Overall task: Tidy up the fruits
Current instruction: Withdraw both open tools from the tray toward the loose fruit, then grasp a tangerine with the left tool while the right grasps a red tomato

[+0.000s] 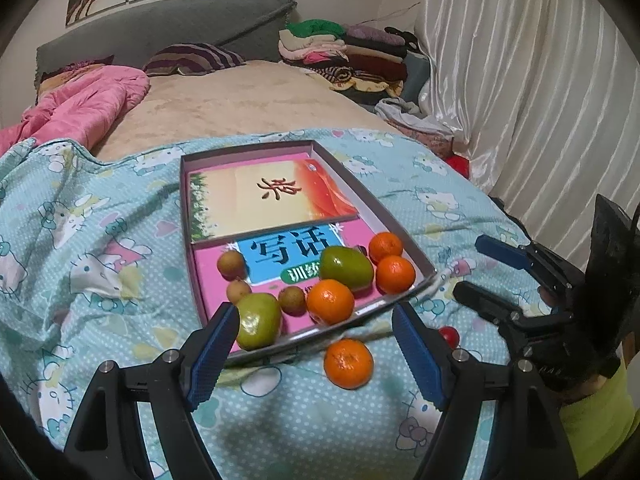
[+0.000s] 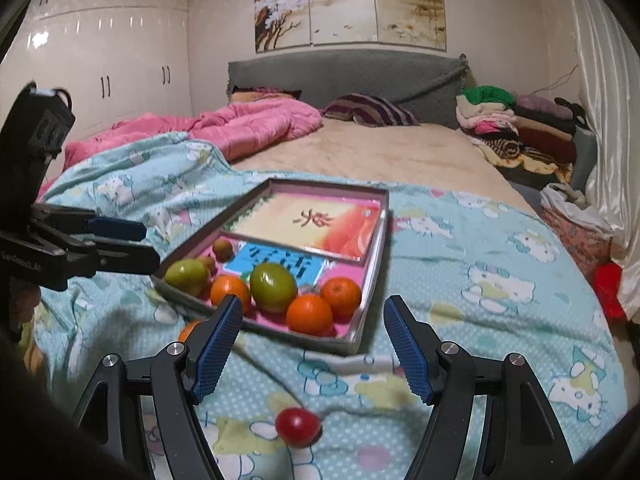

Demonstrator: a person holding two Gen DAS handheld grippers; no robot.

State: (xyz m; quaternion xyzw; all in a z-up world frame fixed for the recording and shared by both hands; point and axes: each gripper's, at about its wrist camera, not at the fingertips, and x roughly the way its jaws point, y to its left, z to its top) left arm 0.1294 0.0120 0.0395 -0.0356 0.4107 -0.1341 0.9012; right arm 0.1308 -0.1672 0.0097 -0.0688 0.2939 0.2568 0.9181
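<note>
Bedroom scene: a bed (image 1: 248, 104) spread with a cat-print blue quilt (image 1: 100, 248) carries a shallow grey box (image 1: 362, 194) lined with books, where three oranges, two green fruits and some small brown ones sit. Only the right wrist view shows the white wardrobe (image 2: 108, 60), and only it gives the small red fruit (image 2: 298, 426) in full, lying on the quilt between and below the right claw's (image 2: 312, 346) fingers, near the camera. The left wrist view alone shows the loose orange (image 1: 348, 363) whole, on the quilt just outside the box's near edge, between the left claw's (image 1: 316, 344) fingers and apart from both pads. Both claws stand wide open, holding nothing. A green fruit (image 1: 258, 320) in the box corner sits just beside the left claw's left finger. Folded clothes (image 1: 344, 52) and a pink duvet (image 1: 84, 108) lie well beyond.
</note>
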